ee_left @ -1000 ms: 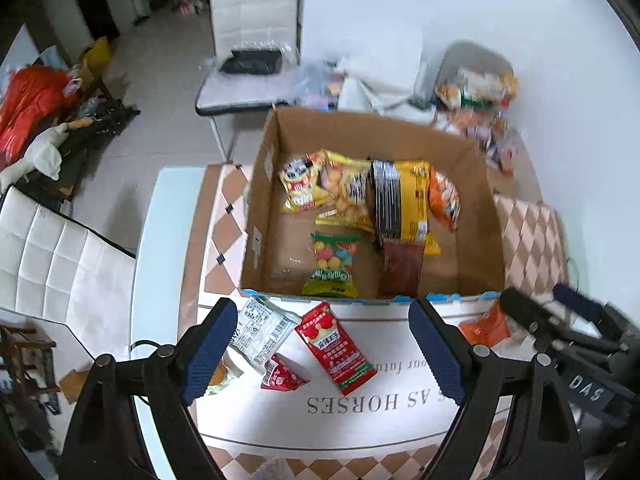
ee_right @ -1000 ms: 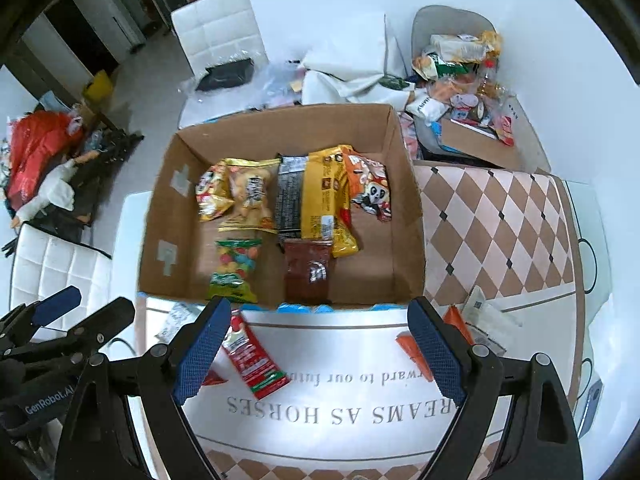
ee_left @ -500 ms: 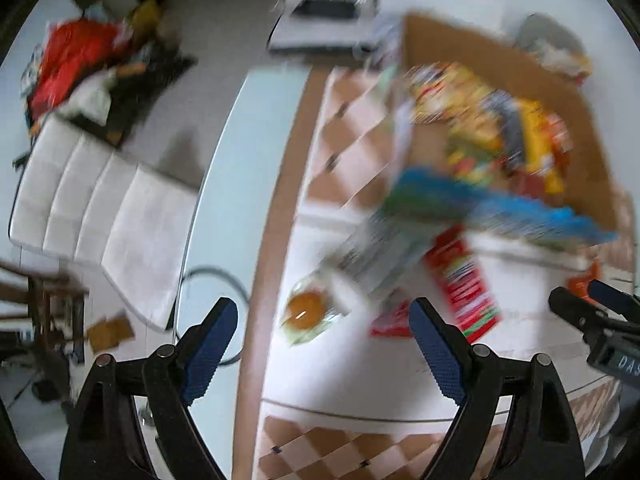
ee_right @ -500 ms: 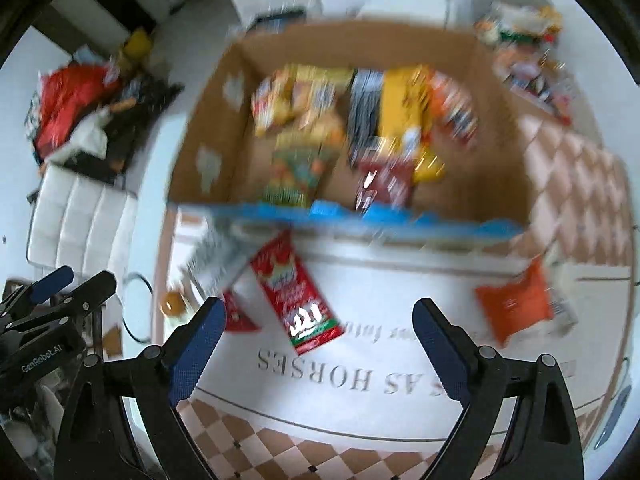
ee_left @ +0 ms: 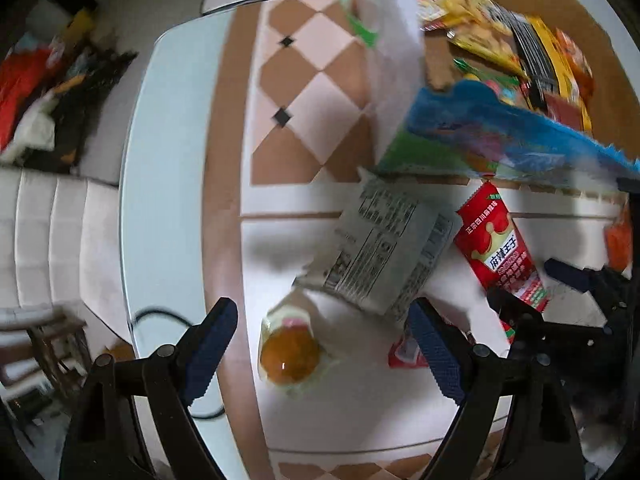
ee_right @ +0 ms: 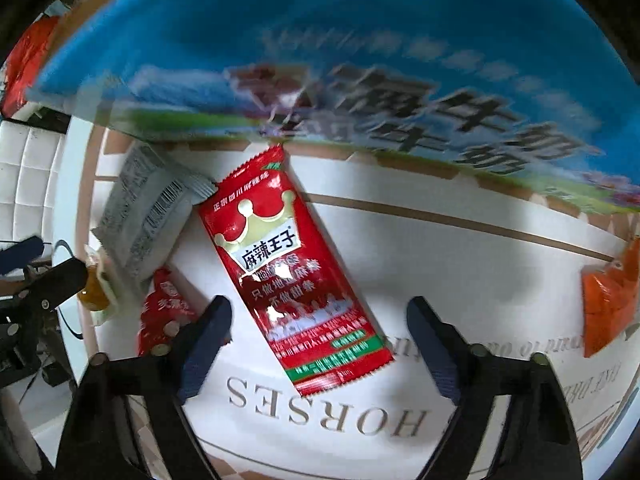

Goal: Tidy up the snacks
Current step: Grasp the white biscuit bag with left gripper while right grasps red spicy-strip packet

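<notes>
Hovering over the counter (ee_left: 168, 128), left hand-held gripper (ee_left: 324, 344) wide, nothing held; jelly cup (ee_left: 290, 356) between its fingers, grey packet (ee_left: 384, 248) just beyond. Long red packet (ee_right: 296, 276) lies flat between the right hand-held gripper (ee_right: 318, 332) jaws, which have just been closing, still apart, pads not touching. Box (ee_right: 320, 60) behind; orange packet (ee_right: 608, 304) far right.

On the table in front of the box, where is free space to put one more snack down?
Free: the white cloth between the red crown packet and the orange packet. Crowded: left of the red packet, where the grey packet, small red packet and jelly cup lie together.
</notes>
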